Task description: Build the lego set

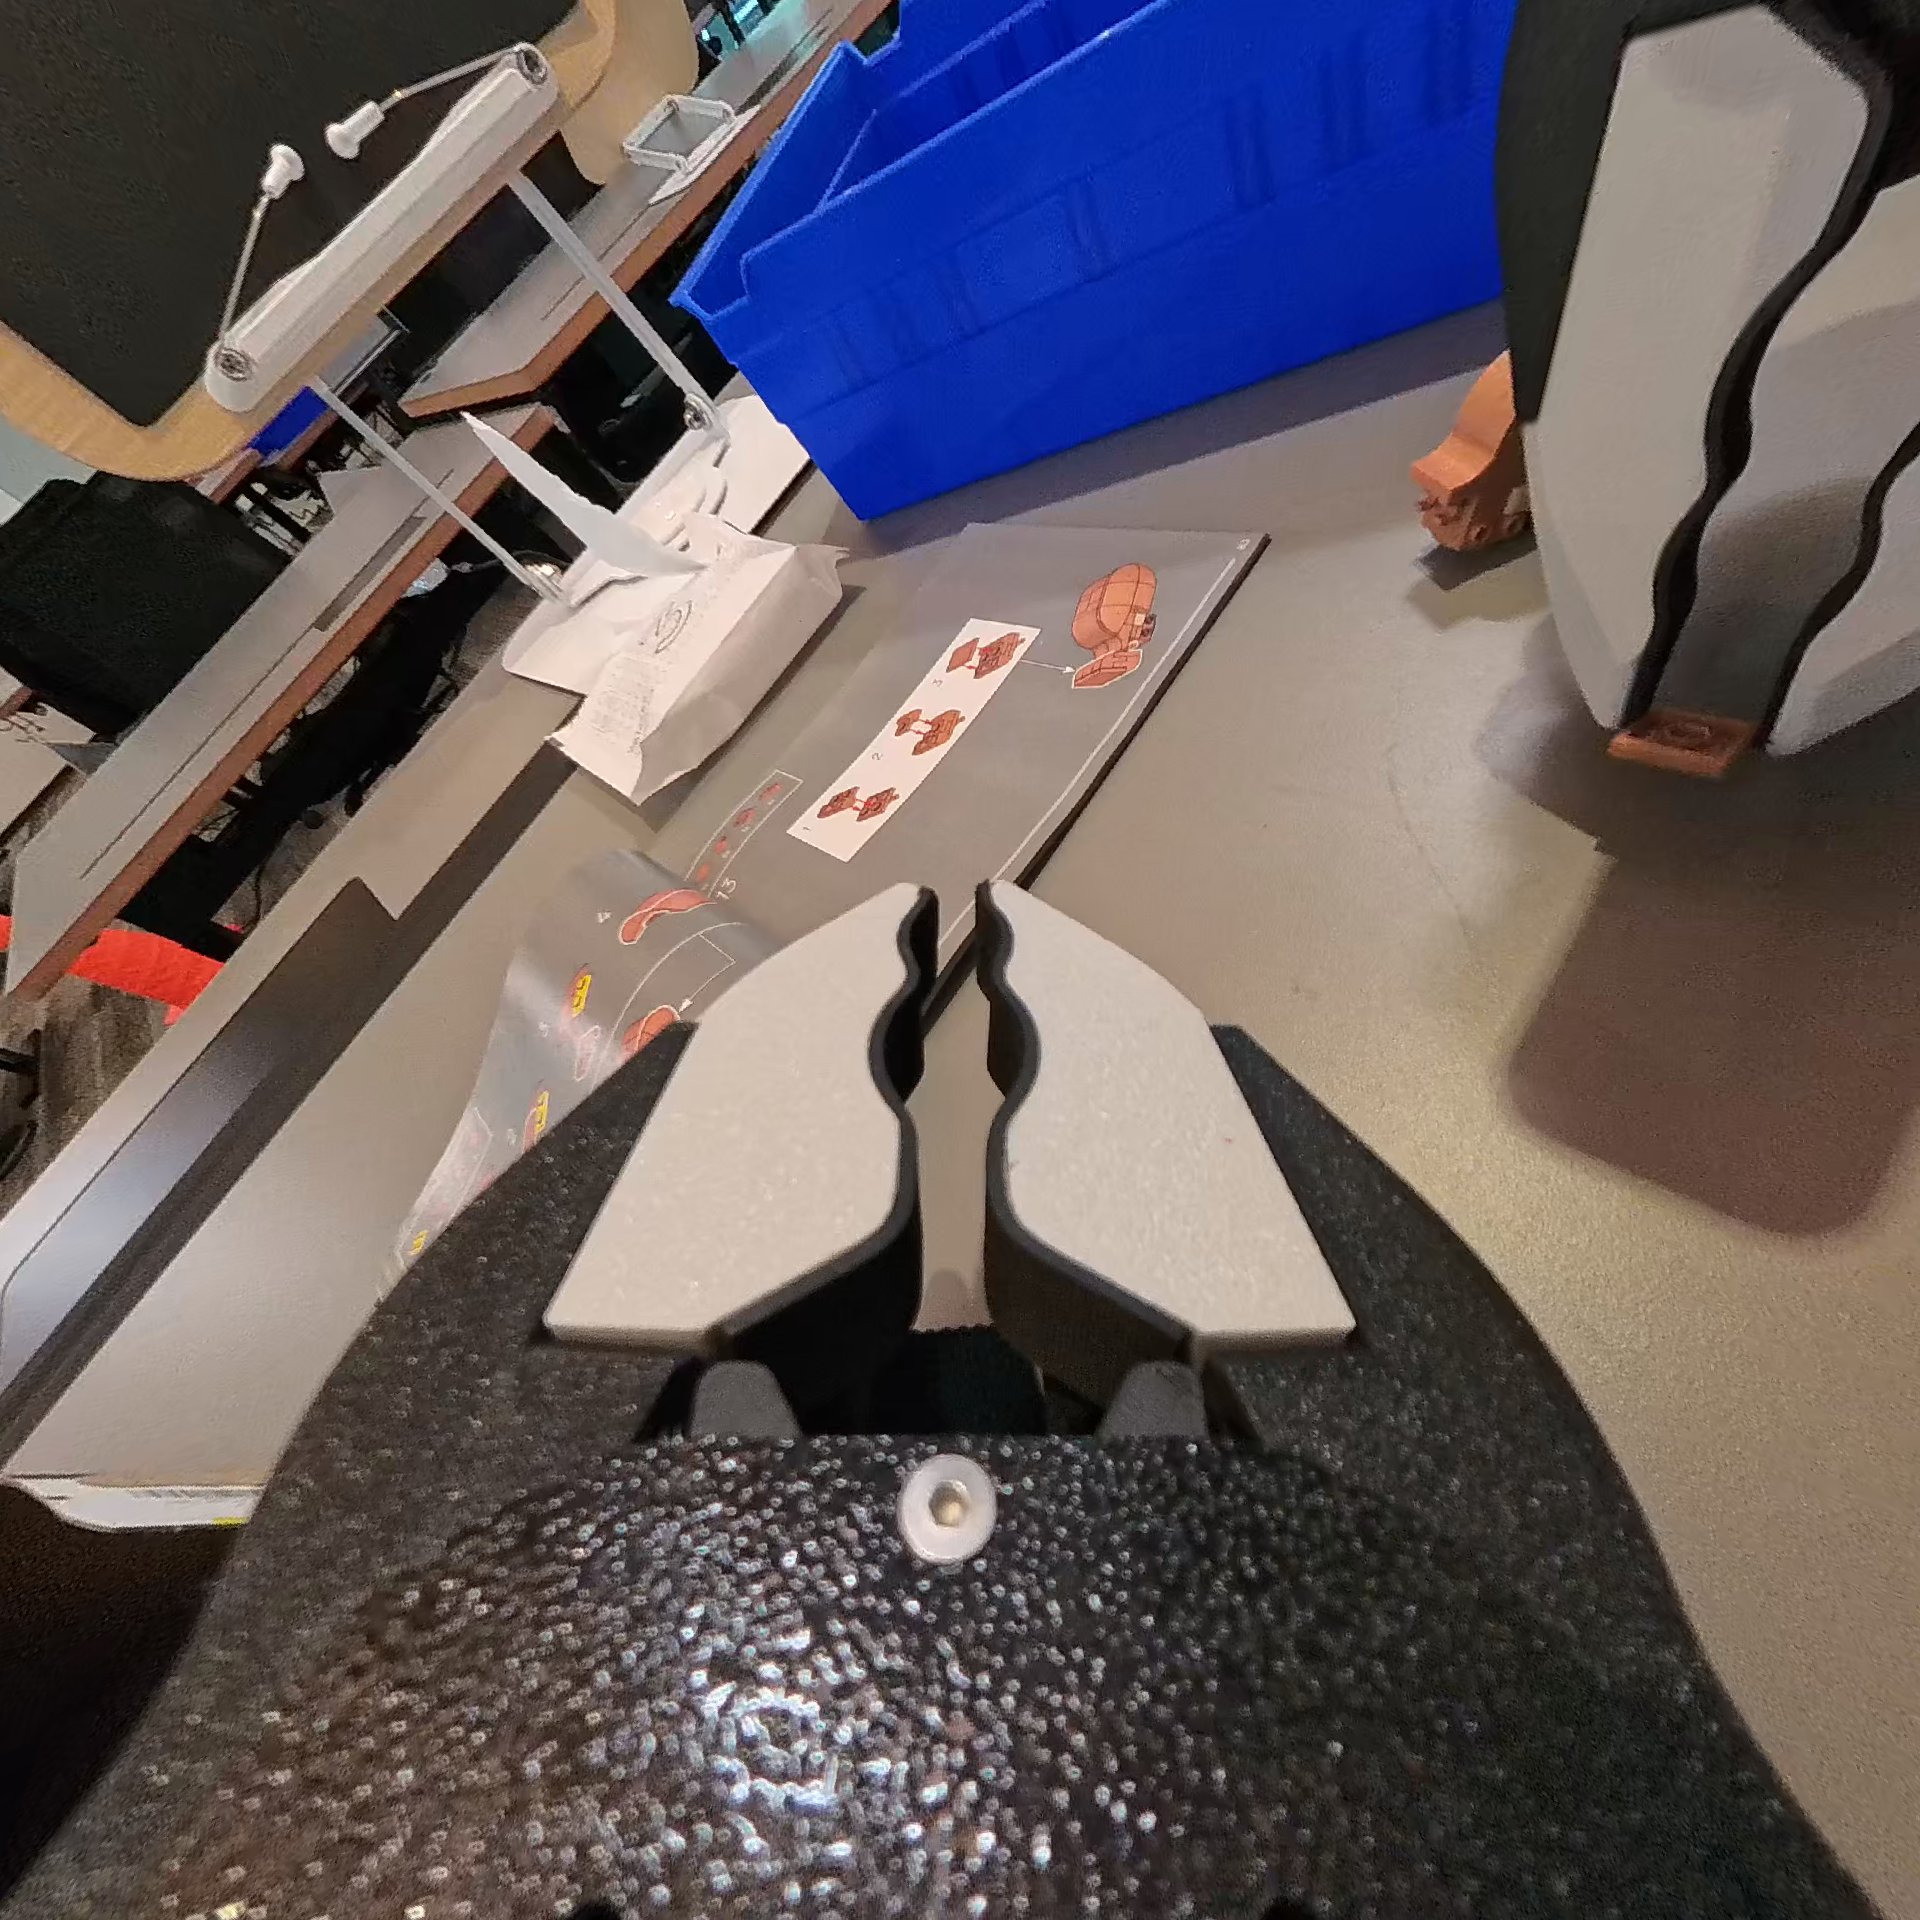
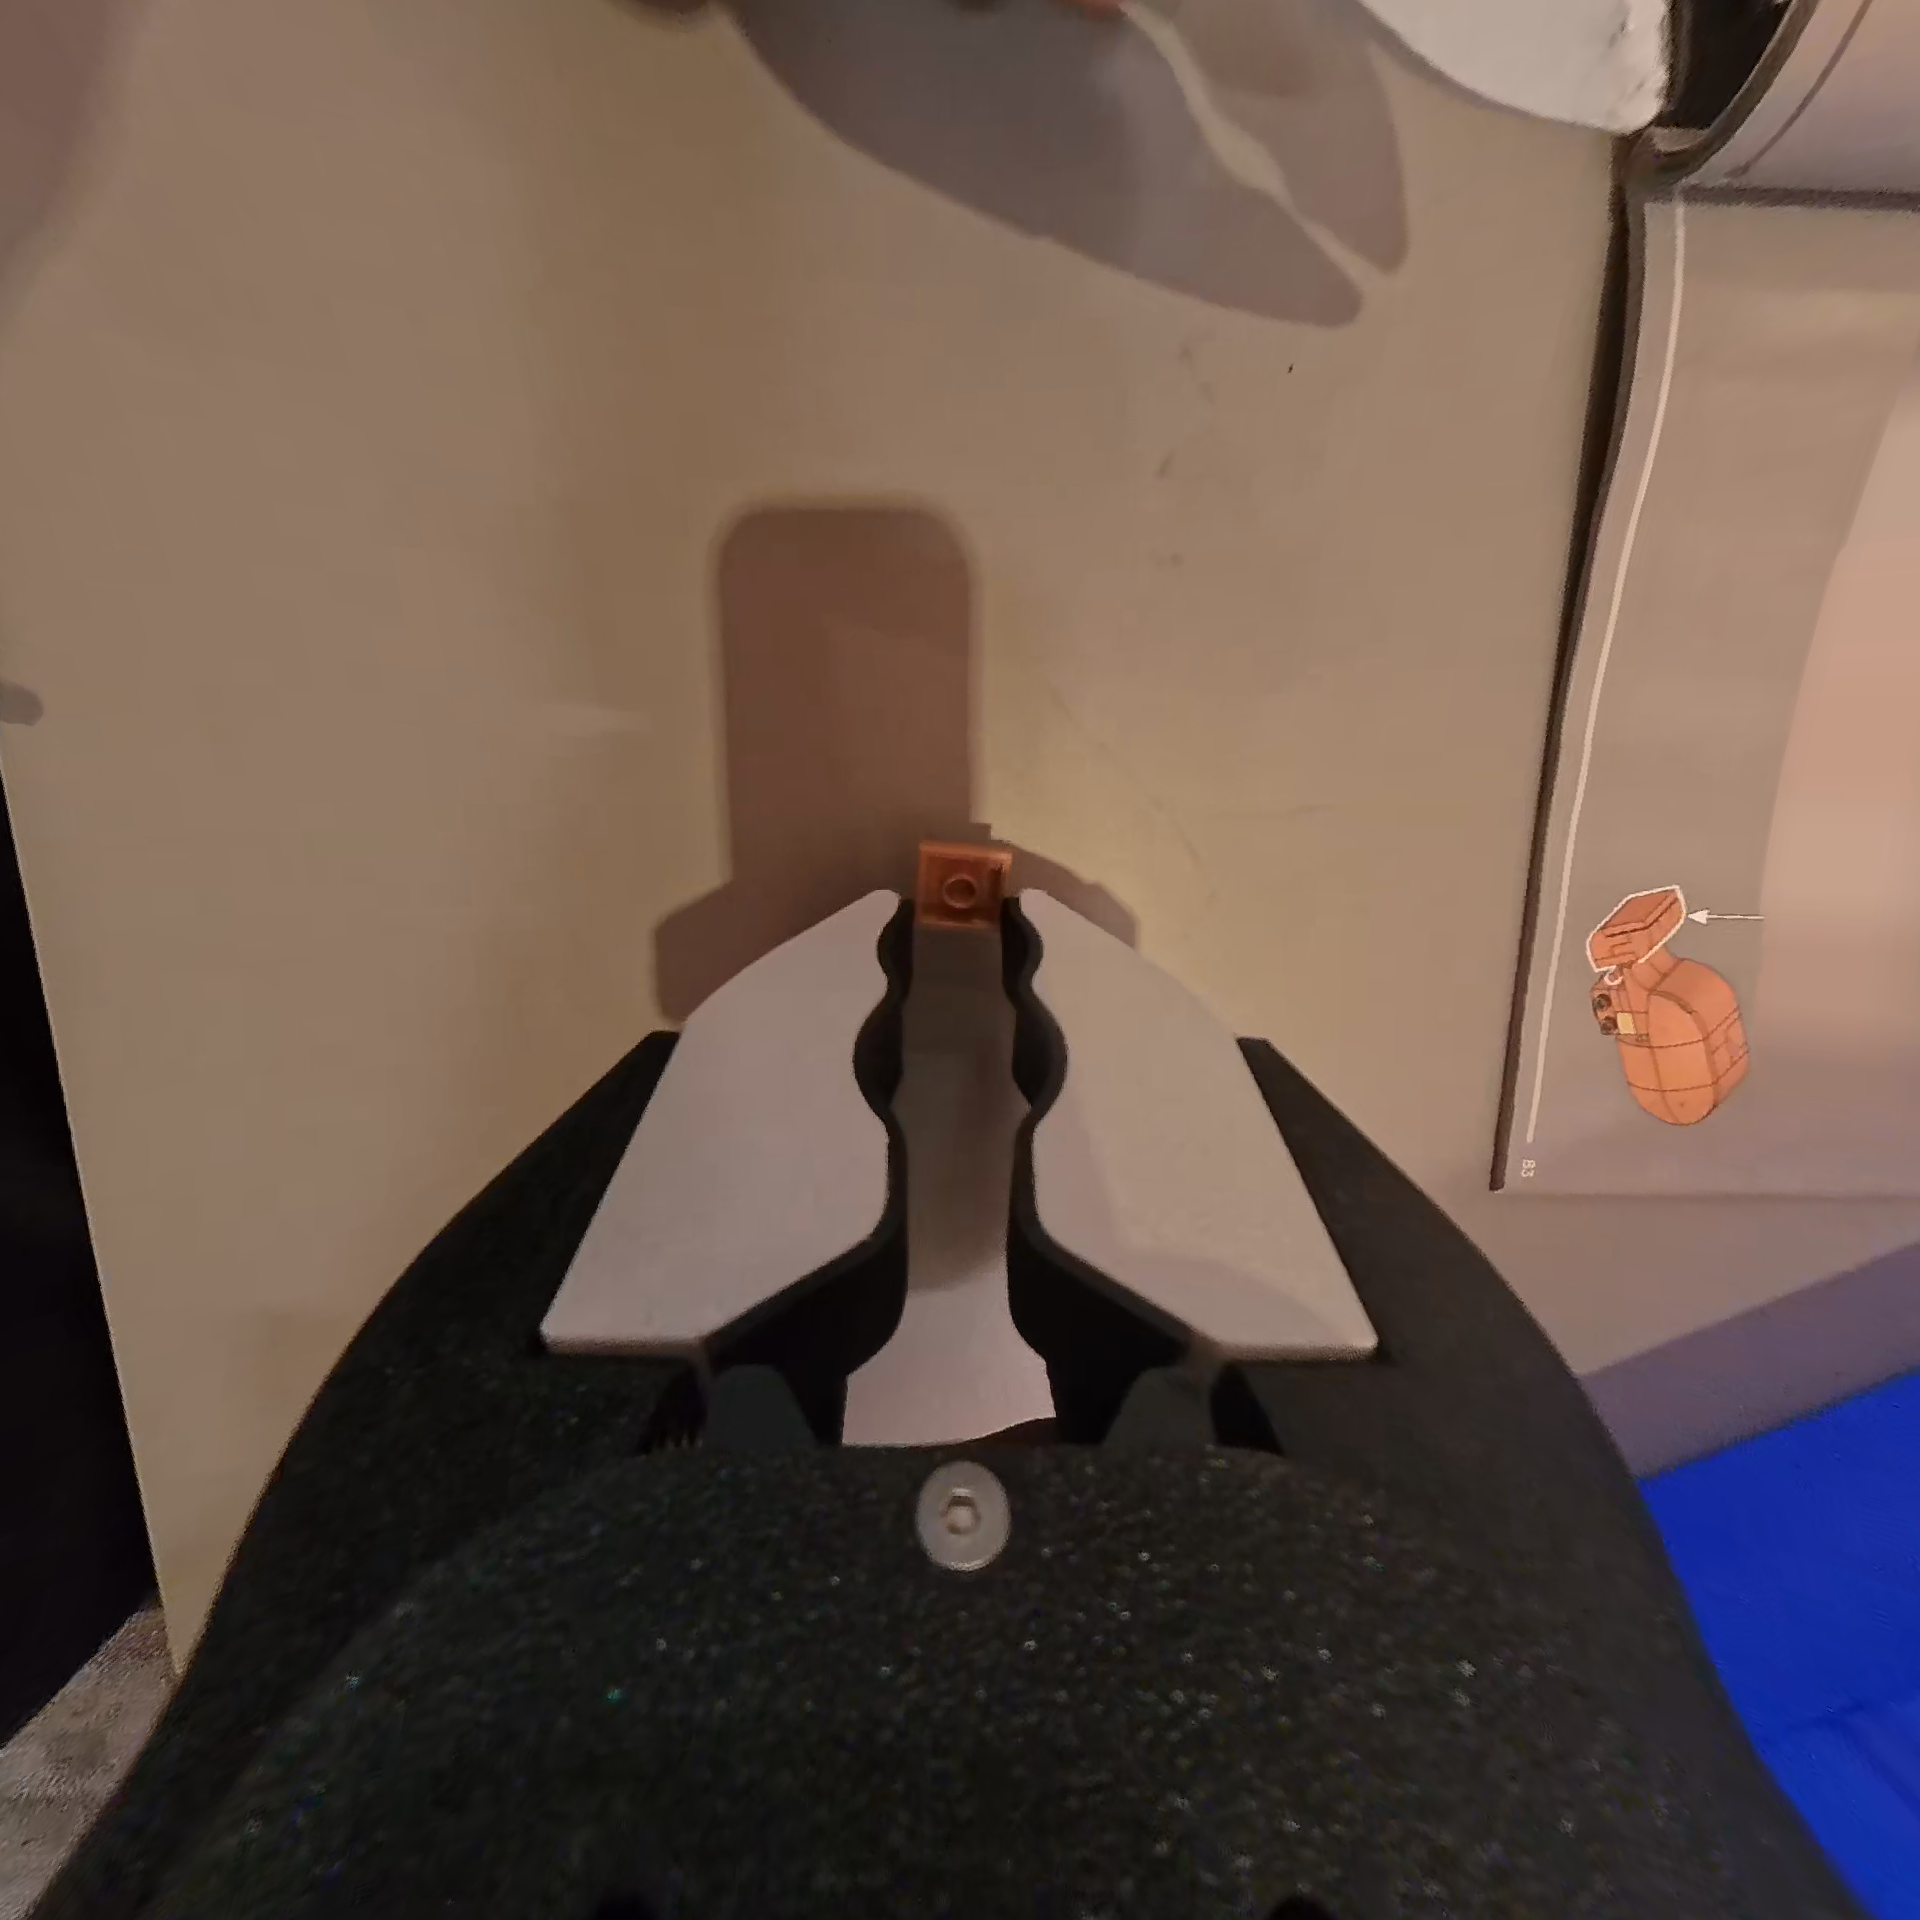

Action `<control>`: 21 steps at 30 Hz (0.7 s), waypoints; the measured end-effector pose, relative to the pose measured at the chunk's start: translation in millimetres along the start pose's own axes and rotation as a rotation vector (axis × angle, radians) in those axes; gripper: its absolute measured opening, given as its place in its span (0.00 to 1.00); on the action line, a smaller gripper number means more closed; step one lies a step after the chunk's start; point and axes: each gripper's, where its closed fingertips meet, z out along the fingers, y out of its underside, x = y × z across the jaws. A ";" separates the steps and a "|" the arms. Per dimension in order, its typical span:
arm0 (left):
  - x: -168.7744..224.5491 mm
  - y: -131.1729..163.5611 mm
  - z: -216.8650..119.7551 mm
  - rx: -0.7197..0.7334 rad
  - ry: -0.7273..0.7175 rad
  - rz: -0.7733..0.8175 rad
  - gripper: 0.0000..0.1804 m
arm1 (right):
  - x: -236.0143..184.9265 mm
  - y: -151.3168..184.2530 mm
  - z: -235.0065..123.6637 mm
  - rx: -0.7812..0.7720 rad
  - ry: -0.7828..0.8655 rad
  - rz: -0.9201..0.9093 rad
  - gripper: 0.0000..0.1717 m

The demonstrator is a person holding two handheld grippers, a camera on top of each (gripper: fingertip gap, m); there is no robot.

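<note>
My right gripper (image 2: 961, 904) is shut on a small brown square plate (image 2: 963, 885) with one stud on top, pinched at the very fingertips just above the beige table (image 2: 416, 520). The left wrist view shows the same gripper (image 1: 1688, 717) at the upper right, pointing down with the plate (image 1: 1678, 746) at its tips close to the table. My left gripper (image 1: 958, 904) hovers over the near edge of an open instruction booklet (image 1: 987, 707). Its pads stand a narrow slit apart with nothing between them.
A brown part-built brick model (image 1: 1470, 478) lies behind the right gripper. Blue plastic bins (image 1: 1091, 260) stand at the back. A white paper bag (image 1: 686, 665) lies left of the booklet, which also shows at the right of the right wrist view (image 2: 1714, 831). Table edge runs along the left. Tip to tip, the grippers are about 12 centimeters apart.
</note>
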 end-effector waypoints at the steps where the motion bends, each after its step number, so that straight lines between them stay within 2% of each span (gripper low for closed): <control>1: 0.0 0.0 0.0 0.000 0.000 0.000 0.03 | 1.5 -1.1 -1.7 0.009 0.008 0.002 0.09; 9: 0.5 0.0 0.0 0.000 0.002 0.000 0.03 | 26.3 -6.6 -40.0 0.094 0.109 0.053 0.09; 14: 2.0 0.2 0.7 -0.004 0.004 0.008 0.03 | 34.8 2.1 -33.0 0.056 0.158 0.064 0.09; 18: 0.6 1.6 0.9 -0.006 -0.001 0.001 0.03 | 41.3 -3.3 -40.5 0.106 0.170 0.089 0.09; 21: -0.3 2.9 1.1 -0.009 -0.002 -0.002 0.03 | 54.3 -7.2 -74.7 0.169 0.248 0.099 0.09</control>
